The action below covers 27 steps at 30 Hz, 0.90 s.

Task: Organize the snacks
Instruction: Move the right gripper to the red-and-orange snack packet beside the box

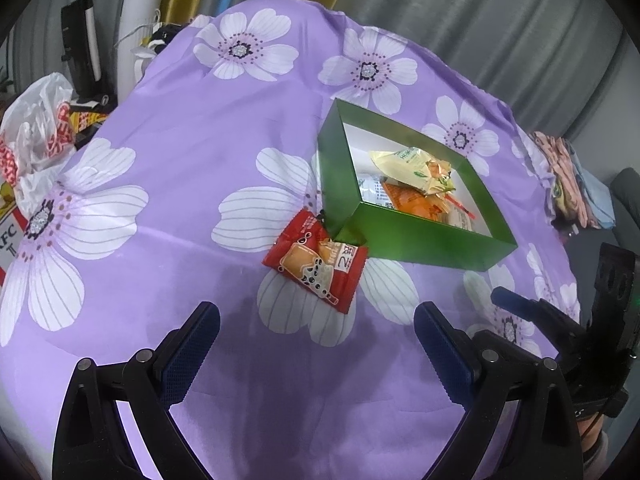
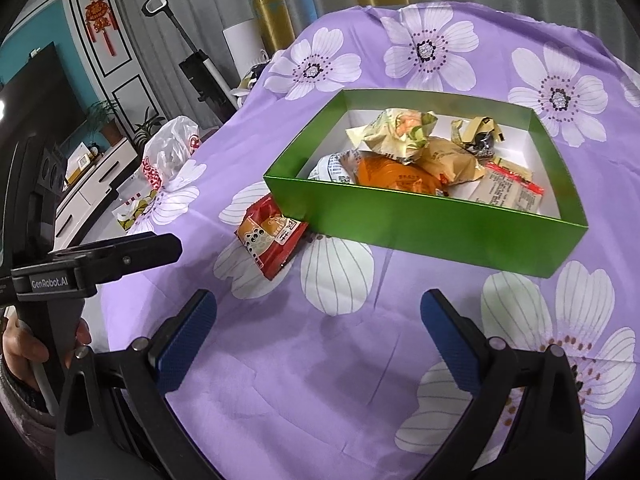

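Right wrist: glossy rectangular green box (image 2: 420, 232), crinkled red snack packet (image 2: 270, 240) alongside.

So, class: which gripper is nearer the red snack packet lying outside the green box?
Left. The left gripper sits open just short of the red snack packet; the right gripper hangs open farther right.

Bare cloth (image 1: 192, 208) — box wall (image 1: 424, 240) beyond

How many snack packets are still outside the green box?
1. A red packet lies on the purple cloth, touching the near left corner of the green box. Others could be hidden behind the box.
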Each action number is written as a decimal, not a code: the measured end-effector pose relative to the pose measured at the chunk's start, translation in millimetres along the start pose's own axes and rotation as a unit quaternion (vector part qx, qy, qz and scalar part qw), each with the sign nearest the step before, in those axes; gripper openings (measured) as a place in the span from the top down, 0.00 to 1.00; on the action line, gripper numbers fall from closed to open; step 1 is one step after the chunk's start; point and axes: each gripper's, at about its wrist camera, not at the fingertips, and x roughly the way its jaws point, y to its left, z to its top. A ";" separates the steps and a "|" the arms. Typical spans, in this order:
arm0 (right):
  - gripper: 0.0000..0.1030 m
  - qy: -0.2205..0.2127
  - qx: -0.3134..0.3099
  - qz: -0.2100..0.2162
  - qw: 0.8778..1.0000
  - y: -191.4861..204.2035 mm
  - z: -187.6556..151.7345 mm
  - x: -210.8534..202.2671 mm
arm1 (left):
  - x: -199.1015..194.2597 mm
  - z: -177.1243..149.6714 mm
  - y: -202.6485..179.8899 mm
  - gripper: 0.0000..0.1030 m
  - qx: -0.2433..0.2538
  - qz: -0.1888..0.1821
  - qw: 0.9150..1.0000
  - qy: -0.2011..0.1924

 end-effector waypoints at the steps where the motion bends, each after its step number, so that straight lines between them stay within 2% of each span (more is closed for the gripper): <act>1: 0.00 0.001 0.000 0.001 1.000 0.5 0.3 1.6 | 0.9 0.3 1.0 0.05 0.000 0.000 1.000 -0.001; 17: 0.00 0.010 -0.011 0.011 1.000 12.0 4.0 26.8 | 13.8 6.1 15.0 0.05 -0.004 -0.002 1.000 -0.003; 27: 0.00 0.012 -0.020 0.003 1.000 18.2 7.0 38.8 | 17.9 13.4 28.1 0.05 -0.004 0.002 1.000 -0.009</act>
